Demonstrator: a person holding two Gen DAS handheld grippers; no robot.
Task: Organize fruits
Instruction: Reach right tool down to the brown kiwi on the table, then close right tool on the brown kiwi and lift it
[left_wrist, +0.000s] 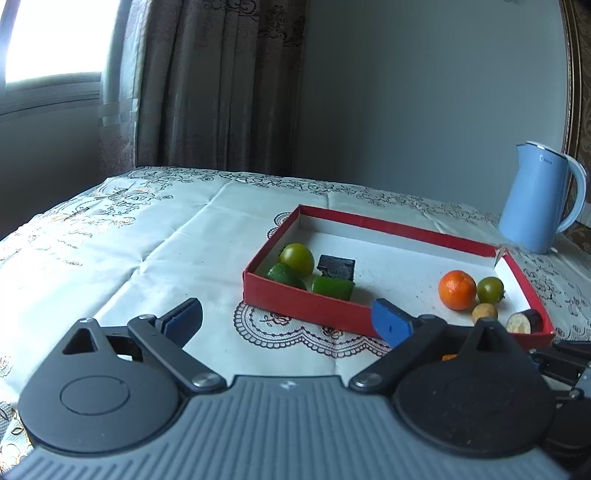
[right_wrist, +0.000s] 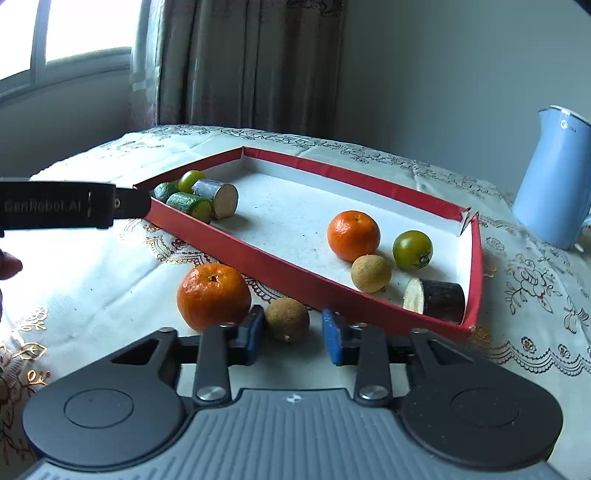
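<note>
Just in front of the shallow red cardboard tray (right_wrist: 295, 275) on the table, the right tool (right_wrist: 293, 336) brackets a small brown round fruit (right_wrist: 287, 319), pads not touching; left tool (left_wrist: 288, 319) spread wide, empty

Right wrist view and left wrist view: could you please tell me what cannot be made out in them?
Right wrist view: pale blue plastic kettle, cut off by the right edge; its logo is too small.
Left wrist view: loose round orange tangerine, almost hidden behind the left gripper.
</note>
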